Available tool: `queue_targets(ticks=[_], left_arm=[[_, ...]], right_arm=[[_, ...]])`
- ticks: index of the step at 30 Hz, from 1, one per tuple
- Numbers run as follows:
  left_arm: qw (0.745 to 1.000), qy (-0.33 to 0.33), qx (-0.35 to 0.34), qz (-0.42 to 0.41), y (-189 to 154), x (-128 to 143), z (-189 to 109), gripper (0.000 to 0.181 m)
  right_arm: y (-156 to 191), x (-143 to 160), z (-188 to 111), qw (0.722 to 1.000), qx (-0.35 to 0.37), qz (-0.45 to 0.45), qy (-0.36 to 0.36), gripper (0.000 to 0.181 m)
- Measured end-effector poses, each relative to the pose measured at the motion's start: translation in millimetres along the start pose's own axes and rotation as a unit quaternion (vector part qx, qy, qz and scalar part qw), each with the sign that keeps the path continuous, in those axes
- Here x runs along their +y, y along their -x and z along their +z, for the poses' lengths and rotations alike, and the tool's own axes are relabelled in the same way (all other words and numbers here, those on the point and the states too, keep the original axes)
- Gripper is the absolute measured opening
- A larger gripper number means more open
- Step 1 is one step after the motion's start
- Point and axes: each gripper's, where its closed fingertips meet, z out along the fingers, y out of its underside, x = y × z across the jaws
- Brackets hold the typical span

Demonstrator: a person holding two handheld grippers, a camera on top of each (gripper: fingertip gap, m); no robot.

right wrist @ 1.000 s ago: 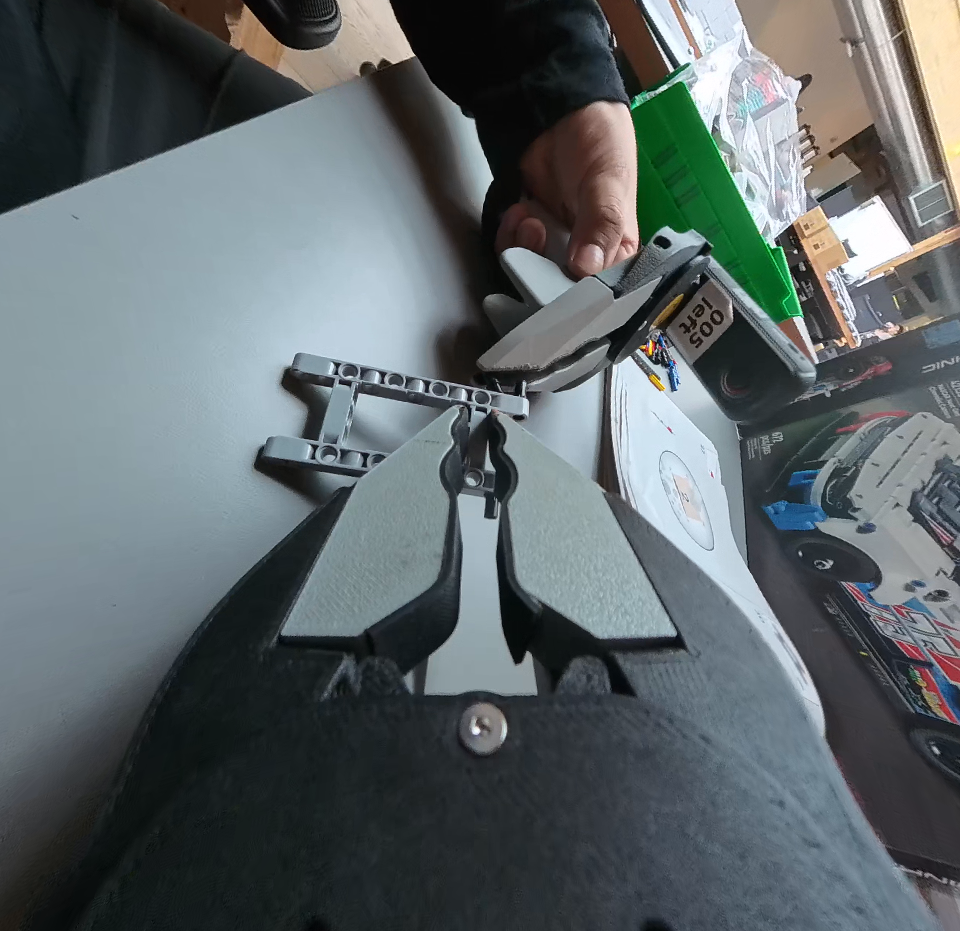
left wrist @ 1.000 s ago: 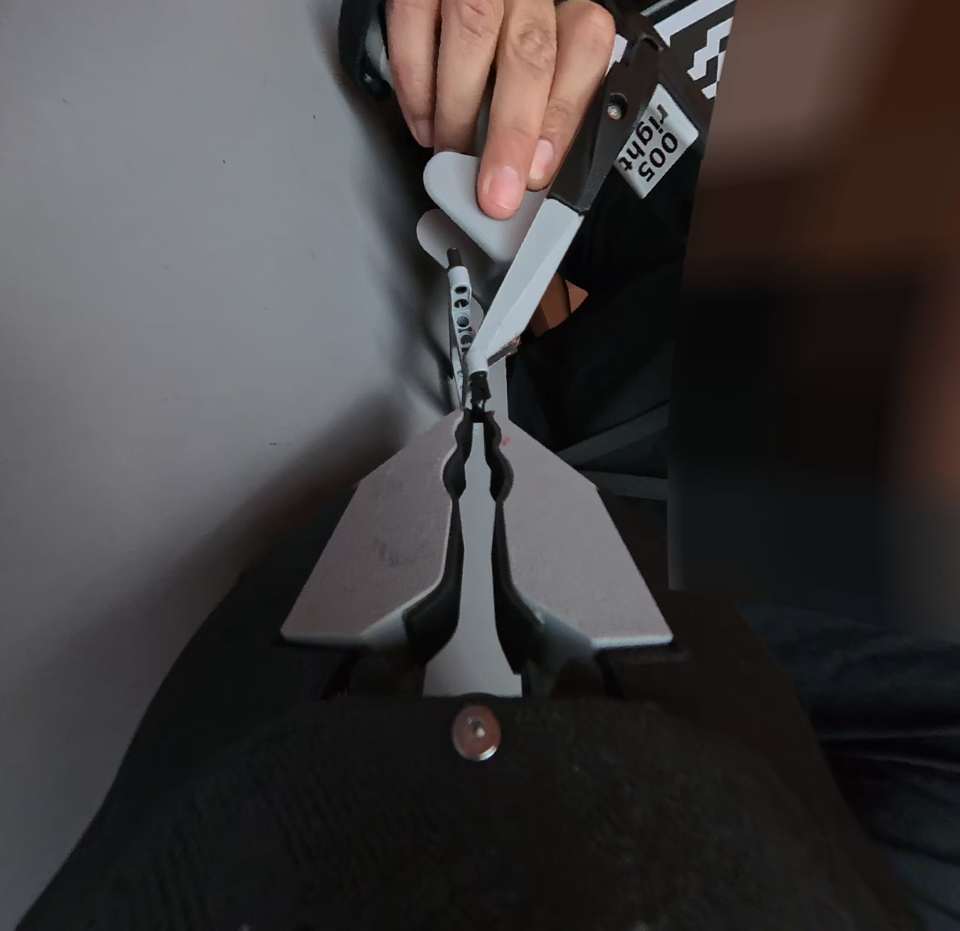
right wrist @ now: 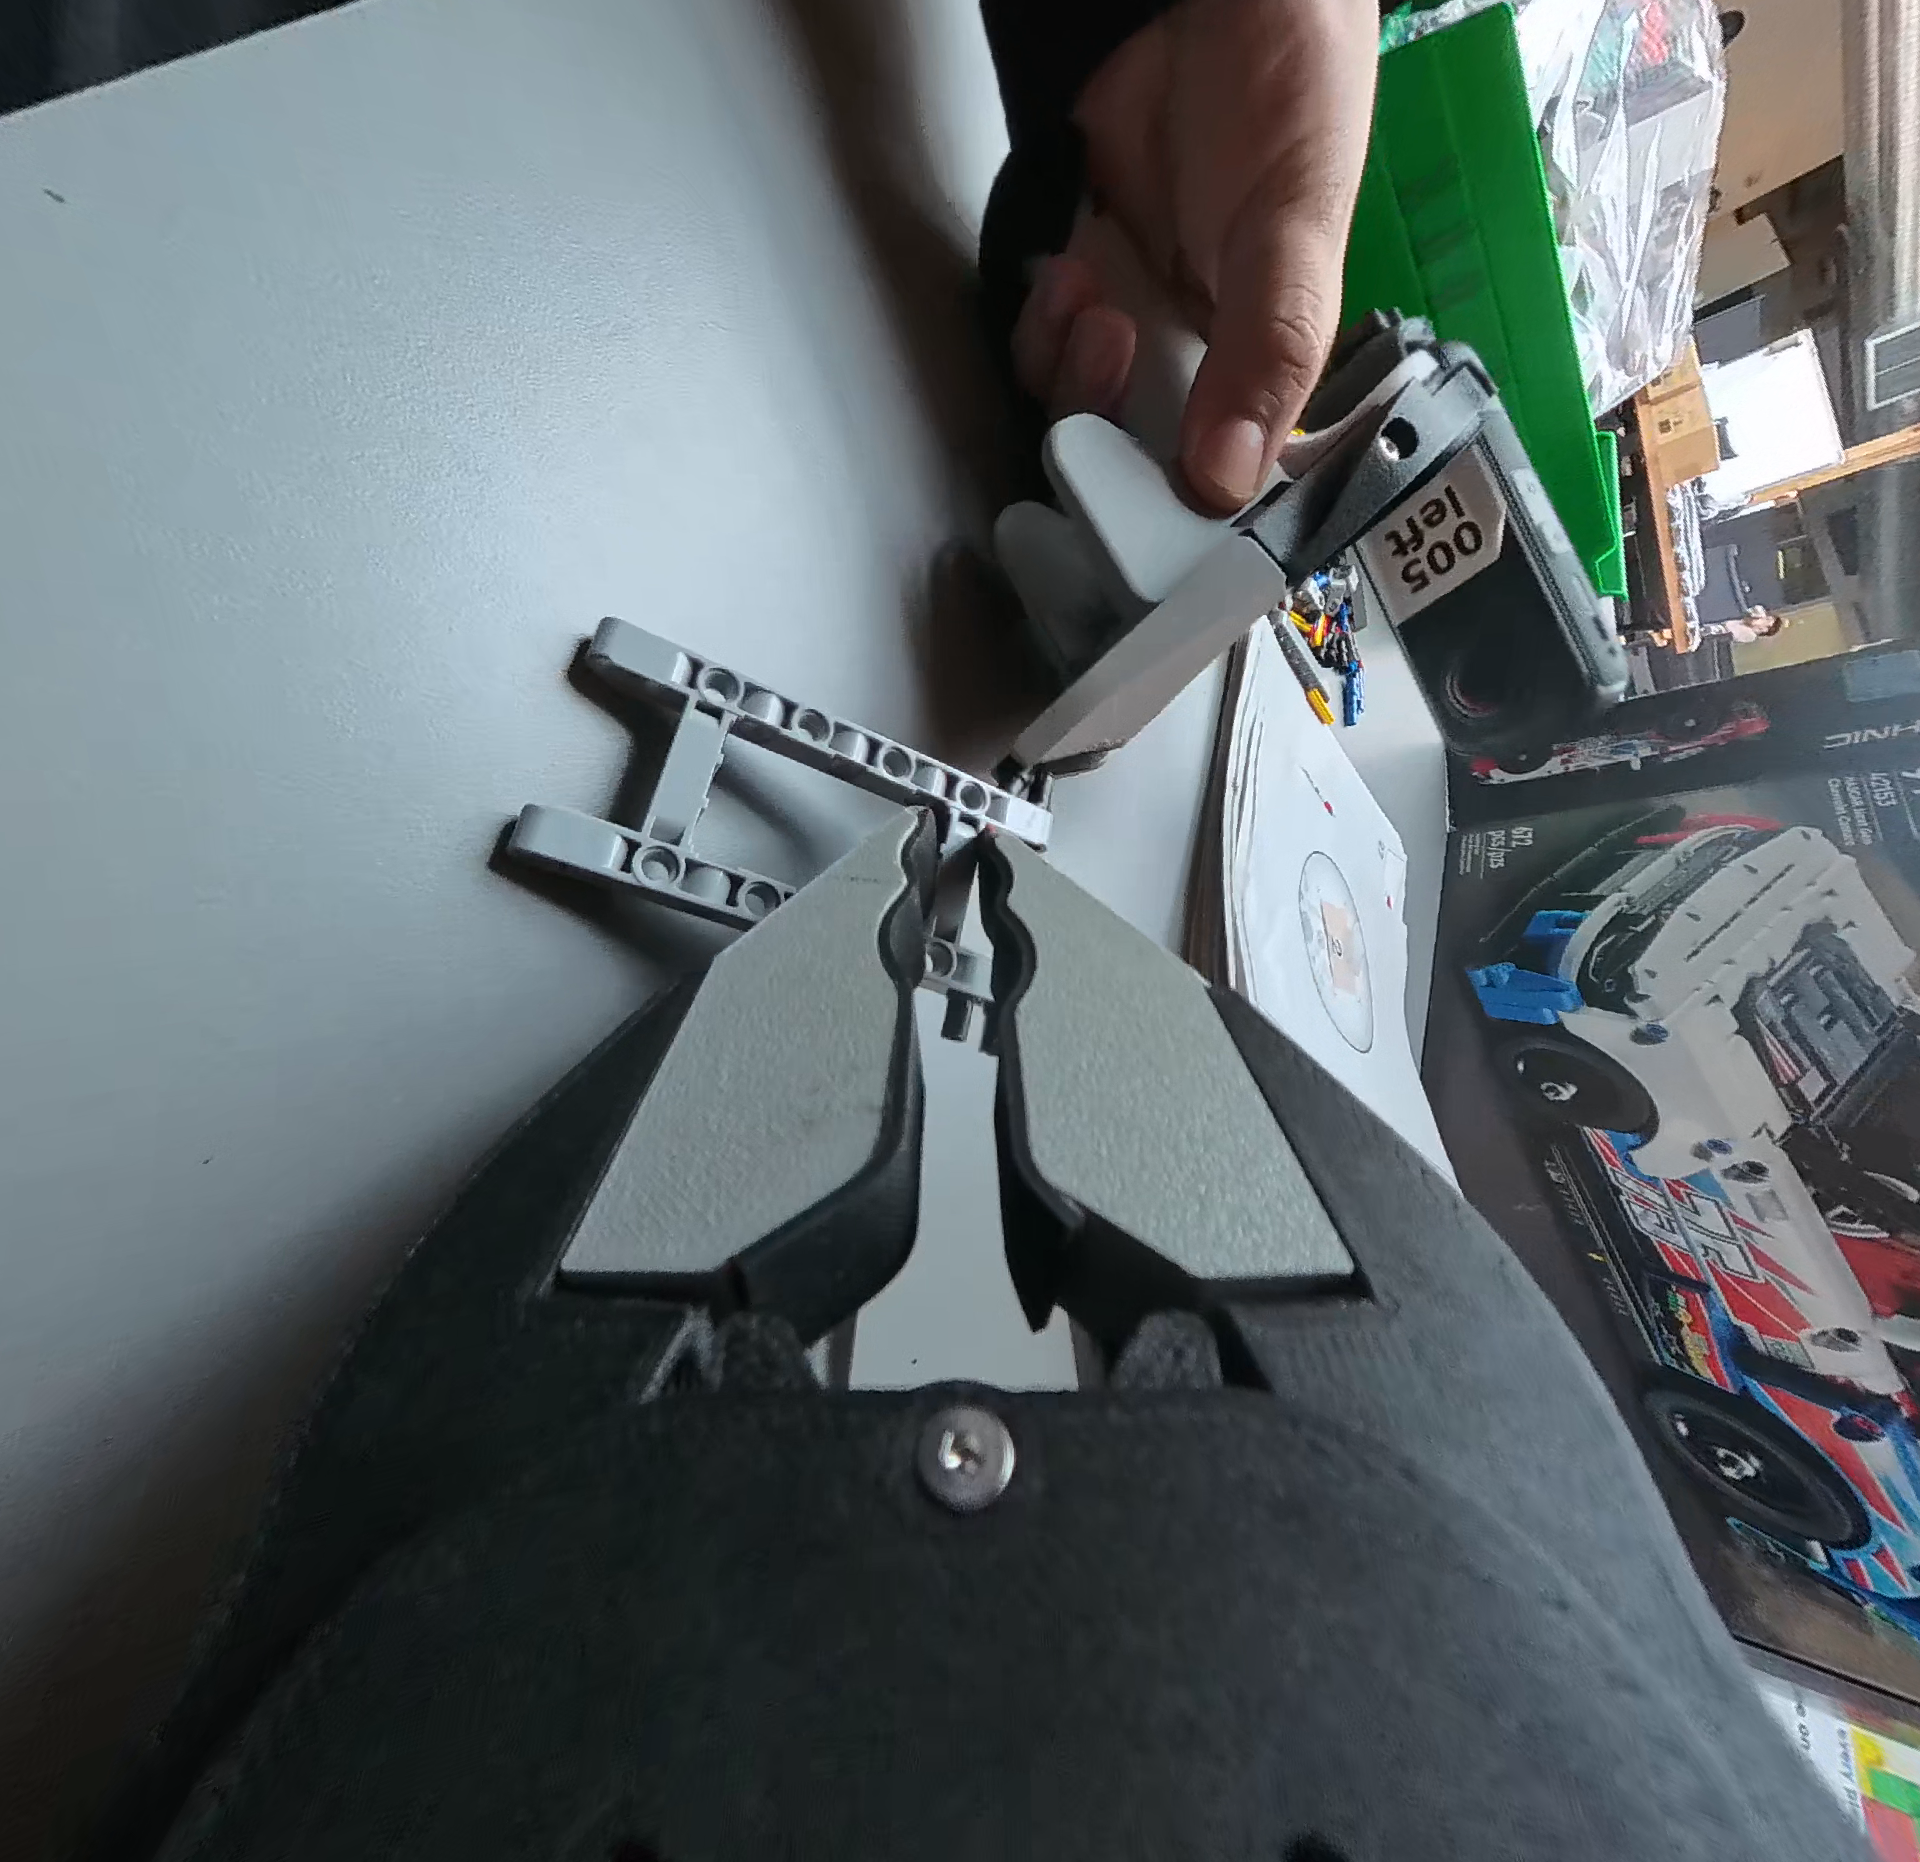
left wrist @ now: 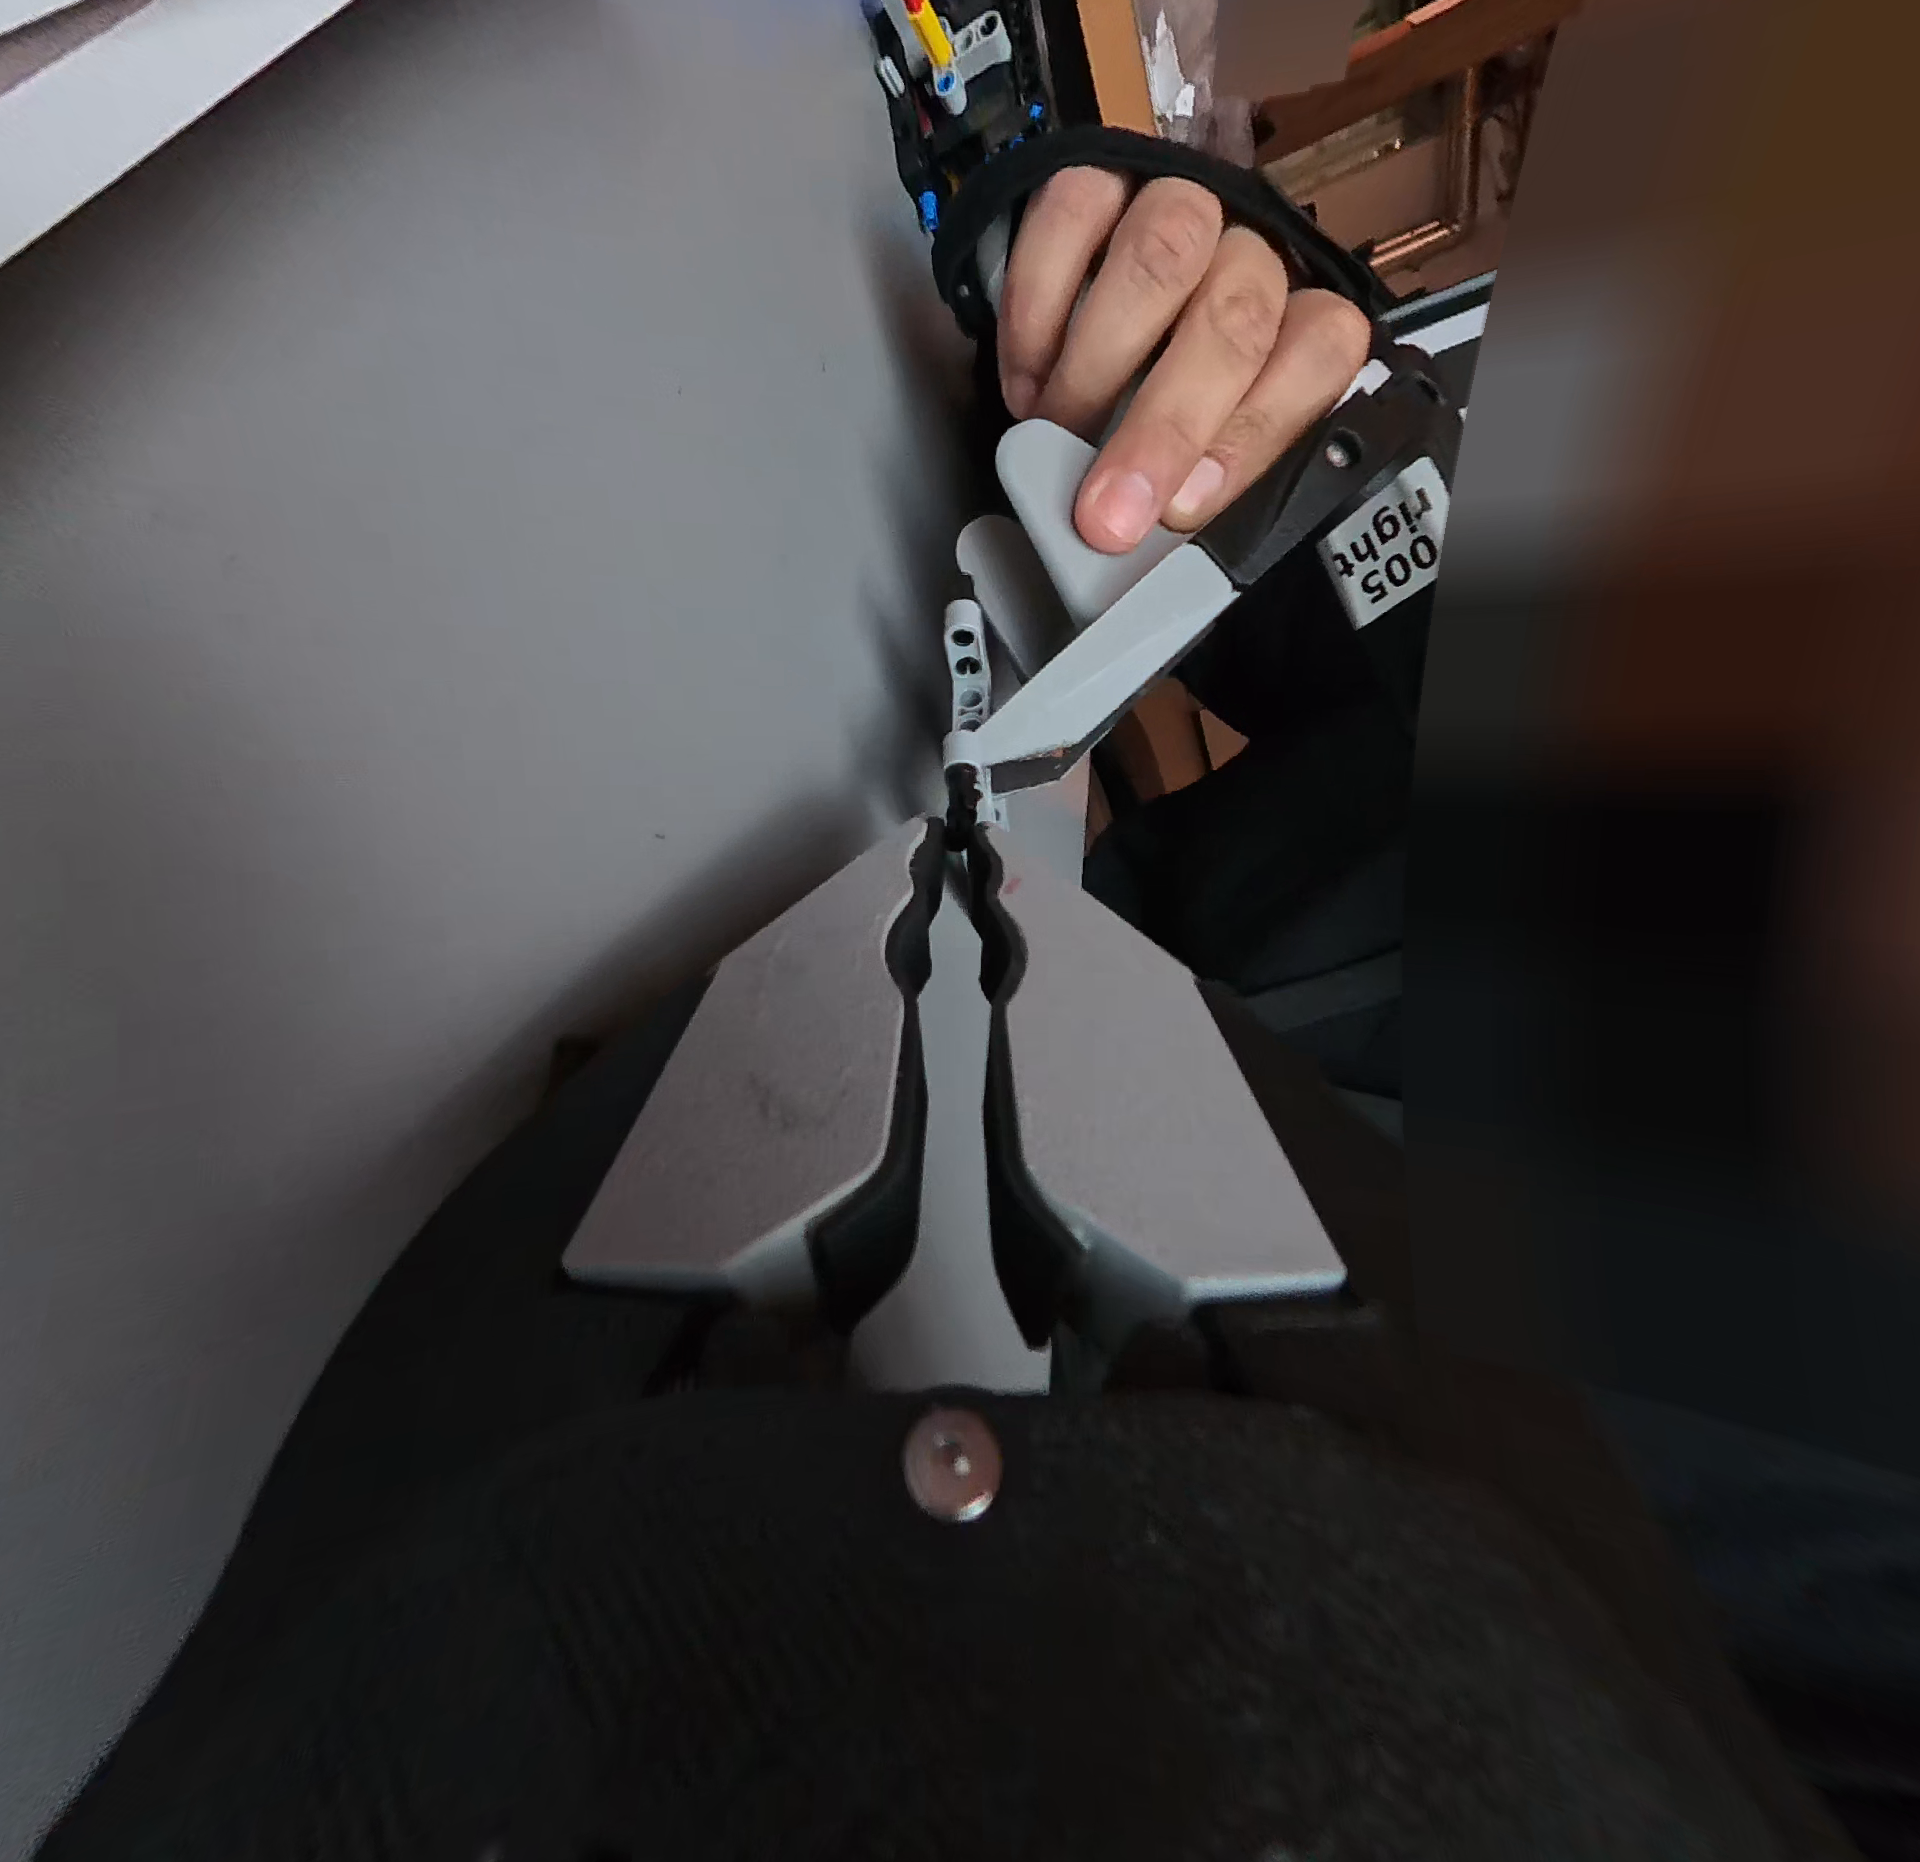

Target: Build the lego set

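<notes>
A grey lego beam frame (right wrist: 800, 721) is held over the grey table (right wrist: 364, 410). My right gripper (right wrist: 951, 862) is shut on one end of it, with a short grey cross piece between the fingers. My left gripper (left wrist: 961, 841) is shut on a small black pin (left wrist: 964, 799) at the frame's end corner. In the left wrist view the frame (left wrist: 966, 659) stands edge-on, with the right gripper (left wrist: 997, 763) clamped on it from the right. In the right wrist view the left gripper (right wrist: 1023, 768) meets the frame's far end from above. A hand holds each gripper.
A partly built black lego assembly (left wrist: 956, 77) stands at the table's far side. A green bin (right wrist: 1475, 202), a white booklet (right wrist: 1299, 877), loose small pieces (right wrist: 1320, 628) and the set's box with a car picture (right wrist: 1714, 1085) lie to the right. Left and right tips are no more than a few centimetres apart. Both grippers' tips are roughly 25 cm from the partly built black lego assembly (left wrist: 956, 77).
Both grippers have shifted and tilted together with the frame still between them. The left wrist view now takes in the black assembly at the top. Both holds are unchanged.
</notes>
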Motion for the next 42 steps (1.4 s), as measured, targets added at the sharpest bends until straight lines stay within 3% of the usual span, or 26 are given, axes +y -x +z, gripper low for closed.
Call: queue_targets(ticks=[15, 26, 29, 32, 37, 42], left_arm=[[0.999, -0.035, -0.017, -0.011, 2.6, -2.5, -0.7, 0.001], [1.000, -0.019, -0.011, -0.006, -1.0, 1.2, 6.5, 0.001], [0.998, 0.000, -0.055, 0.018, 7.4, 6.8, 4.6, 0.002], [0.995, 0.021, -0.087, 0.047, 11.8, 14.4, 4.1, 0.002], [0.988, 0.047, -0.120, 0.083, 14.6, 21.6, -0.3, 0.002], [0.984, 0.075, -0.121, 0.104, 7.3, 27.3, 2.2, 0.002]], right_arm=[[-4.9, 5.4, 1.4, 1.000, 0.022, 0.009, 0.018, 0.004], [-5.4, 6.7, 2.4, 1.000, 0.021, 0.003, 0.012, 0.005], [2.4, 18.6, 8.6, 0.999, -0.014, 0.027, 0.041, 0.004], [-1.4, 24.3, 13.6, 0.998, -0.003, 0.039, 0.055, 0.005], [-6.0, 25.4, 7.8, 0.994, -0.026, 0.100, 0.040, 0.017], [-13.0, 2.5, 2.1, 0.987, -0.049, 0.155, -0.020, 0.013]])
